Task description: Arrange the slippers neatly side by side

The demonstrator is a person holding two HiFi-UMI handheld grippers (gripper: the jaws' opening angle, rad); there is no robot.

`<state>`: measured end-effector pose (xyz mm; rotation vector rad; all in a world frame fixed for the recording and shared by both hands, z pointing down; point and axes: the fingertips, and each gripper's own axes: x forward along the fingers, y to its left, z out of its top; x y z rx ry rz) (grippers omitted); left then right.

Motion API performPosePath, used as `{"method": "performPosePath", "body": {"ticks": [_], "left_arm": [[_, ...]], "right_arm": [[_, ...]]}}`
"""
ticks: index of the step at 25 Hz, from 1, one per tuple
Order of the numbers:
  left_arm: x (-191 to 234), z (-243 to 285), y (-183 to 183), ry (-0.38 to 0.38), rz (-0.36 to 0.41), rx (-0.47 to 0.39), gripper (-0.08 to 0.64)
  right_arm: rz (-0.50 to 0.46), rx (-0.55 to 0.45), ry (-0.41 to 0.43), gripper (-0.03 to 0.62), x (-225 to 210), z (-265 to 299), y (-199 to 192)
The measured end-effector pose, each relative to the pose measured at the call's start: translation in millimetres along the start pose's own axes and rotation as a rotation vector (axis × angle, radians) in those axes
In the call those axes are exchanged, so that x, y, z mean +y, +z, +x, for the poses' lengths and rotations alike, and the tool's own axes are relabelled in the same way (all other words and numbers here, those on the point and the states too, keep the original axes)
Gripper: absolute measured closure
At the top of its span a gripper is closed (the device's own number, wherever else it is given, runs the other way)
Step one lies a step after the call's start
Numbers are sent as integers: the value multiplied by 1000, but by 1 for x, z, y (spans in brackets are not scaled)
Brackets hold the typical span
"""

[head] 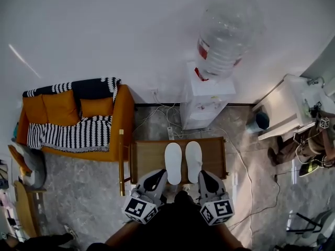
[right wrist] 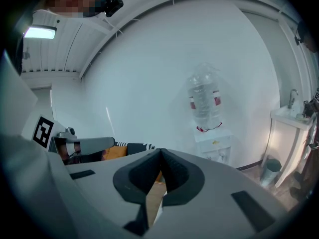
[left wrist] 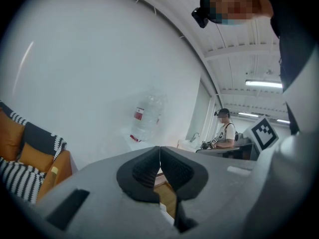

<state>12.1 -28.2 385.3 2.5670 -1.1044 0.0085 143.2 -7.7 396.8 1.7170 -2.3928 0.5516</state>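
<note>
Slippers (head: 173, 162), white, lie side by side on a low wooden table (head: 144, 161) in the head view, toes pointing away, with the left gripper (head: 160, 173) and the right gripper (head: 204, 174) at their heels. In the left gripper view, that gripper's jaws are pressed together on nothing. In the right gripper view, its jaws are likewise closed and empty.

A flat white oval slipper (head: 173, 162) and its matching white twin (head: 193, 161) lay just below the middle of the head view, on a brown wooden counter (head: 149, 161). They ran lengthwise up the frame, parallel and side by side, with only a thin gap between them. Their rounded upper ends were about level, and their lower ends were near the counter's front edge.
</note>
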Motion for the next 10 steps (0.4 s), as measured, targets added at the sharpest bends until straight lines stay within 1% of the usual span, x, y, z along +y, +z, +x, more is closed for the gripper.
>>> {"method": "performPosePath", "body": {"ticks": [10], "left_arm": [[2,5,-3,-6,4,5,543]], "right_arm": [[10,19,7,581,0,8,-9]]}}
